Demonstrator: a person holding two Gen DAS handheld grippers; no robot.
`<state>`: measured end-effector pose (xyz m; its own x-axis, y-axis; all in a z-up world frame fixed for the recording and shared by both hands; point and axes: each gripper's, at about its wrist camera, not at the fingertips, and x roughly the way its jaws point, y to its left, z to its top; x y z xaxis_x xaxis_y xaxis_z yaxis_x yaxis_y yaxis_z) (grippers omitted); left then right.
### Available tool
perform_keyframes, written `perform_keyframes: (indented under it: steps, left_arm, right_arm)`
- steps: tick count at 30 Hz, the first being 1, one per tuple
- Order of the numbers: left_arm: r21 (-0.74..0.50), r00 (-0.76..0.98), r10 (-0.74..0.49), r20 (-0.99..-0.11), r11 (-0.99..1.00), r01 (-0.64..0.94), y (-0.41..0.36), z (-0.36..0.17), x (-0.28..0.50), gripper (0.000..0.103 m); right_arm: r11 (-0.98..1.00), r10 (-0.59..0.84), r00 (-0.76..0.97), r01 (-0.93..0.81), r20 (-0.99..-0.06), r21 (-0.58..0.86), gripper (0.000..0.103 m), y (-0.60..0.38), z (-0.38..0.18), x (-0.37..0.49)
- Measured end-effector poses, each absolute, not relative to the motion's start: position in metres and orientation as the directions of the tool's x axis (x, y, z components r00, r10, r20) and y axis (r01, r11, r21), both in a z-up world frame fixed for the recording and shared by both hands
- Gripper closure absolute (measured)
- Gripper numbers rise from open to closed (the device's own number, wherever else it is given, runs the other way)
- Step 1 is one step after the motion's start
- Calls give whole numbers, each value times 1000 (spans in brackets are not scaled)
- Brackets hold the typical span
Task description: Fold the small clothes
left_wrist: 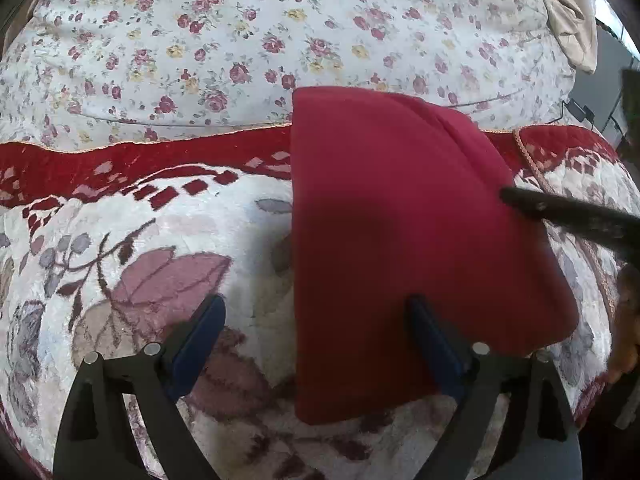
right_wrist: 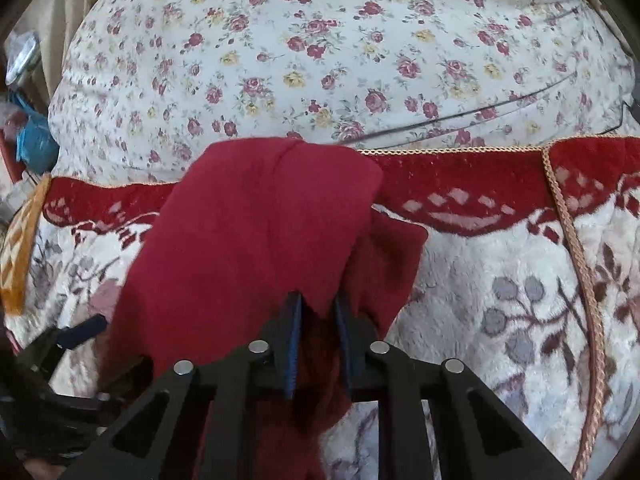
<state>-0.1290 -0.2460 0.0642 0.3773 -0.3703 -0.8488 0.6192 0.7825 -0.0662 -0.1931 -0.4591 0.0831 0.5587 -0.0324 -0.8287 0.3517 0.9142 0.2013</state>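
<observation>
A small dark red garment (left_wrist: 400,240) lies folded on the plush floral blanket (left_wrist: 132,240). My left gripper (left_wrist: 316,312) is open just above its near left edge, one finger over the blanket, the other over the cloth. My right gripper (right_wrist: 318,308) is shut on the red garment's (right_wrist: 256,232) right edge, and cloth hangs between and below the fingers. In the left wrist view the right gripper's dark finger (left_wrist: 560,212) reaches in at the garment's right side. The left gripper (right_wrist: 80,332) shows at the lower left of the right wrist view.
A rose-print sheet (left_wrist: 280,32) covers the bed beyond the blanket's red border (left_wrist: 160,160). A thin dark cable (right_wrist: 480,112) crosses the sheet. Beige cloth (left_wrist: 568,12) hangs at the far right. Blue clutter (right_wrist: 32,140) sits off the bed's left side.
</observation>
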Motion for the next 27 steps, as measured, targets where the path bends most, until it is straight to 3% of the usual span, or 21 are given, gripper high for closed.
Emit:
perform_keyframes:
  steps: [2, 4, 6, 13, 17, 21, 27]
  left_arm:
    - [-61, 384, -372, -845, 780, 622, -244, 65, -130, 11]
    - [-59, 386, -370, -845, 782, 621, -245, 65, -130, 11]
    - [-57, 388, -368, -845, 783, 620, -245, 65, -131, 10]
    - [-87, 367, -387, -846, 779, 621, -241, 65, -129, 10]
    - [-177, 323, -436, -840, 783, 596, -234, 68, -119, 10]
    - [-287, 285, -527, -801, 755, 590, -228, 77, -111, 6]
    - [-441, 200, -594, -779, 746, 499, -223, 66, -83, 4]
  right_arm:
    - [920, -52, 583, 344, -811, 188, 87, -453, 97, -202]
    - [907, -26, 621, 343, -783, 242, 79, -448, 107, -211]
    - [908, 9, 629, 320, -778, 270, 51, -441, 109, -215]
    - [892, 29, 574, 355, -818, 281, 50, -451, 57, -210]
    - [888, 52, 628, 327, -777, 324, 41, -459, 69, -216]
    - [817, 51, 679, 394, -733, 421, 13, -483, 72, -223]
    - [704, 131, 656, 466, -743, 535, 7, -510, 42, -215]
